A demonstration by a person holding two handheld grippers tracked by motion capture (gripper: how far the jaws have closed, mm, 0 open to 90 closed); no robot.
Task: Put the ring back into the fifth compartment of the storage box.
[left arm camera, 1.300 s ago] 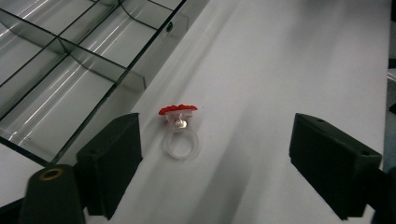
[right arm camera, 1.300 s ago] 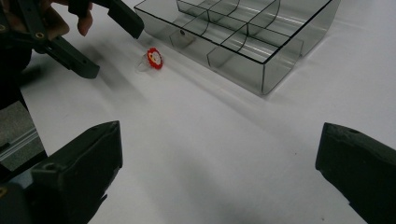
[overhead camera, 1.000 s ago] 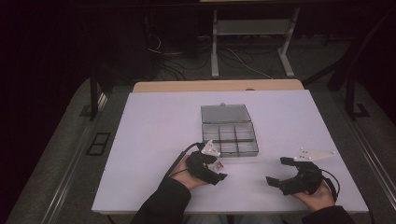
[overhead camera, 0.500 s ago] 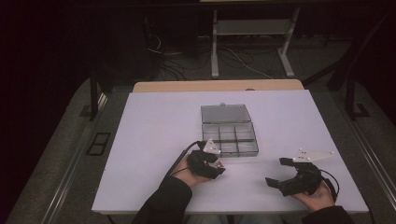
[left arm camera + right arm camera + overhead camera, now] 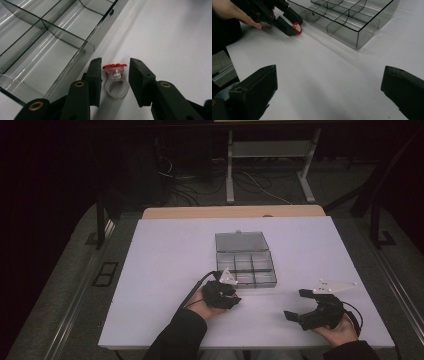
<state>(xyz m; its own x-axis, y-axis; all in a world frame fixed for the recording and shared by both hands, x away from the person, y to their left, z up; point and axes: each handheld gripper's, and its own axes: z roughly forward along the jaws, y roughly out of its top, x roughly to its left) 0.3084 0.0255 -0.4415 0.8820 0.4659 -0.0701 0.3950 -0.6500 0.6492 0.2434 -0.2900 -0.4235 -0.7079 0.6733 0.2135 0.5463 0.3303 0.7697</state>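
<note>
A small toy ring [image 5: 115,75] with a clear band and a red top lies on the white table [image 5: 165,270], just off the front corner of a clear compartment box [image 5: 247,269]. My left gripper [image 5: 115,61] straddles the ring. Its jaws have just been closing. The left pad meets the red top and a sliver of gap remains at the right pad. From the right gripper view the ring [image 5: 297,27] sits between those far jaws. My right gripper [image 5: 298,305] rests at the front right of the table, and its jaws [image 5: 330,75] stand wide open around bare table.
The box's compartments [image 5: 50,32] look empty and its lid [image 5: 241,241] lies open flat behind it. The box wall [image 5: 357,32] stands close beside the ring. The table's front edge runs just under both hands.
In the high view the left gripper's jaws have drawn closer together at the box's front corner. The right hand and gripper have not moved.
</note>
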